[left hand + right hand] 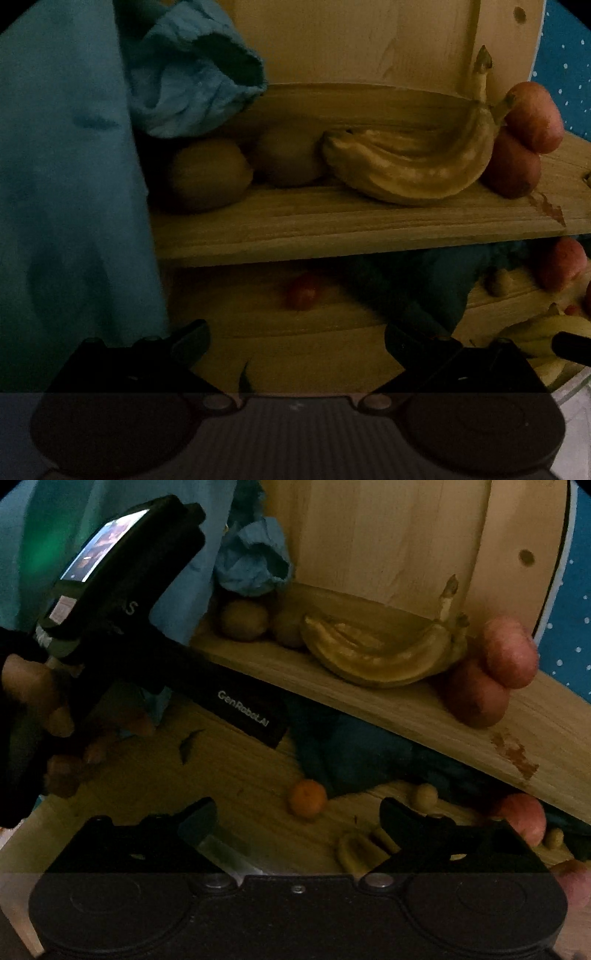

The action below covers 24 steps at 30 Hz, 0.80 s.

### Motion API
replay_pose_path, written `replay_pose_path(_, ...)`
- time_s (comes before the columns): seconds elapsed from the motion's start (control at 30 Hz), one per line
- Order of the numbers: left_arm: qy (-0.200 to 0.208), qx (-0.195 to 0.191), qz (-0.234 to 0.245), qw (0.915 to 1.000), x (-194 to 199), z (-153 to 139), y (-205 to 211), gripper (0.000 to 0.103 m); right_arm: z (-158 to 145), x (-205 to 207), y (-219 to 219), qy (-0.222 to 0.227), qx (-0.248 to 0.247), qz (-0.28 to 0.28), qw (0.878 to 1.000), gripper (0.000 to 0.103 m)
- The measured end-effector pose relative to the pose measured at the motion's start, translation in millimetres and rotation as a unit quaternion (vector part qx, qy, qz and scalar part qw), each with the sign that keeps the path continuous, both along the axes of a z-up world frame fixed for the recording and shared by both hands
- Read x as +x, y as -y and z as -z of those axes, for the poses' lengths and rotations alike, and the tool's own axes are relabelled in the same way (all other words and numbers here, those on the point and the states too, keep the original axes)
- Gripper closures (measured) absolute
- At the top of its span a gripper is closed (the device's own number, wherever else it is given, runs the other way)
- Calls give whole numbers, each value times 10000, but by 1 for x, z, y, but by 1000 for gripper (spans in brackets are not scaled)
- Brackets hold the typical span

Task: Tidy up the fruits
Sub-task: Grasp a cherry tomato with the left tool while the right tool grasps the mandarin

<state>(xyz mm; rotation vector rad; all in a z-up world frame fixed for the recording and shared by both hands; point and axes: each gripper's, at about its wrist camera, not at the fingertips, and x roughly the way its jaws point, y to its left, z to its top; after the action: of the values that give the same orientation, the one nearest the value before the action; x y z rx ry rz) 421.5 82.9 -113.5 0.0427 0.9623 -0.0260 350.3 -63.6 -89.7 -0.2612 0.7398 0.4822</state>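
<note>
- A dim wooden shelf unit fills both views, with a blue cloth (74, 184) hanging down its left side and a lower board beneath the upper shelf (332, 225).
- On the upper shelf the fruit sits sorted in a row: two kiwis (208, 177) at the left, a bunch of bananas (413, 166) in the middle, and two red apples (528, 122), one stacked on the other, at the right. Grouping by kind looks like the aim.
- On the lower board loose fruit lies unsorted: a small orange (307, 798), more bananas (356, 851), another apple (524, 818), and two small pale round fruits I cannot identify.
- The right gripper (297, 819) points at that lower board with its jaws wide apart and nothing between them; the orange lies just beyond the gap, a likely next pick.
- The left gripper (295, 343) also stands wide and empty, facing the shelf edge, the orange ahead.
- In the right view a hand (40, 701) grips the left tool's handle.
</note>
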Motion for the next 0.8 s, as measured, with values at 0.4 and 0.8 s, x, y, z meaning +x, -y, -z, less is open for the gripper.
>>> replay_pose_path(0.4,-43,-81,-32,10000,20,20,-11,16,18,31,-12,-352,100,85,9993,33)
replay_pose_path(0.8,-63,-195,90,9998,33,29,-6,43,32,44,-18,-543,-103,254,9981,52)
